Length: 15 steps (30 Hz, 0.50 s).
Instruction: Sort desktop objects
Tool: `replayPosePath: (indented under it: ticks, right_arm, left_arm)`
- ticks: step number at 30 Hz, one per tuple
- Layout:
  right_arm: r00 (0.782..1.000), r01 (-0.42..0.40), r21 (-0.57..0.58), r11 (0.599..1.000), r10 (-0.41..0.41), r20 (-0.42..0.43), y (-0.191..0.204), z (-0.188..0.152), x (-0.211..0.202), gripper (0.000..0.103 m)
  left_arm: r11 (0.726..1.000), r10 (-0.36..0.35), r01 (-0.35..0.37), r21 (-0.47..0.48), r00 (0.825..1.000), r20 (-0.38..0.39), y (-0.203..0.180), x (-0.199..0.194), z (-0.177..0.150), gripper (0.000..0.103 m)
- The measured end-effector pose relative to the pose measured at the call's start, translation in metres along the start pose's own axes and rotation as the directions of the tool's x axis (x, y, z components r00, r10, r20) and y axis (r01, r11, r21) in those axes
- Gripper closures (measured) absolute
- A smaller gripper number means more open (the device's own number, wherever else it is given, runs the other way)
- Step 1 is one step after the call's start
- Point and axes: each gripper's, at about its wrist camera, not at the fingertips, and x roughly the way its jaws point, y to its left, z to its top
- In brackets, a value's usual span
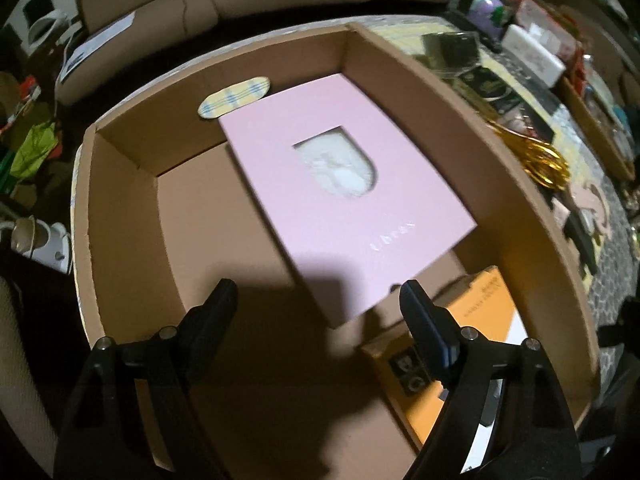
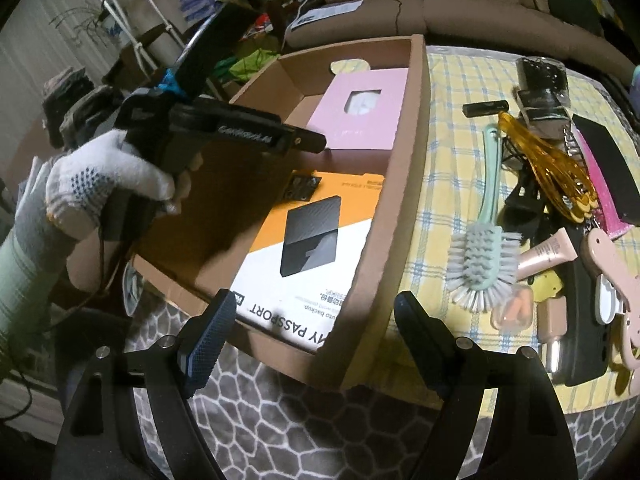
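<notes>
The cardboard box (image 1: pixel 460 92) sits on a table with a yellow checked cloth (image 2: pixel 448 168), and holds a pink box (image 1: pixel 340 200) with a window cut in its lid, lying towards the far end. An orange and white box (image 2: pixel 312 248) printed with a black drive lies at the near end, just beside the pink one, and a small yellow checked oval pad (image 1: pixel 234 97) rests against the far wall. The left gripper (image 1: pixel 318 300) hangs above the box floor, pointing steeply down, its jaws spread wide with nothing between them; in the right wrist view a gloved hand (image 2: pixel 96 188) grasps its handle over the left side of the box. The right gripper (image 2: pixel 314 308) hovers over the near wall of the box, jaws also spread wide and empty. To the right of the box, on the cloth, lie loose things: a pale green brush (image 2: pixel 482 256), amber scissors (image 2: pixel 548 168), a beige tube (image 2: pixel 546 254) and a black bar (image 2: pixel 485 108).
</notes>
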Motion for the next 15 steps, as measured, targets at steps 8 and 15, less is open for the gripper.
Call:
replayPosePath:
  ticks: [8, 15]
  right_arm:
    - [1.000, 0.011, -0.009, 1.000, -0.011, 0.007, 0.005, 0.006, -0.004, 0.019]
    - [0.999, 0.047, 0.005, 0.999, -0.047, -0.007, 0.002, 0.009, 0.004, 0.019]
  left_arm:
    - [0.997, -0.020, 0.023, 0.070, 0.999, -0.037, -0.016, 0.003, -0.014, 0.021]
    - [0.998, 0.058, -0.058, 0.006, 0.997, -0.047, -0.003, 0.013, -0.009, 0.022]
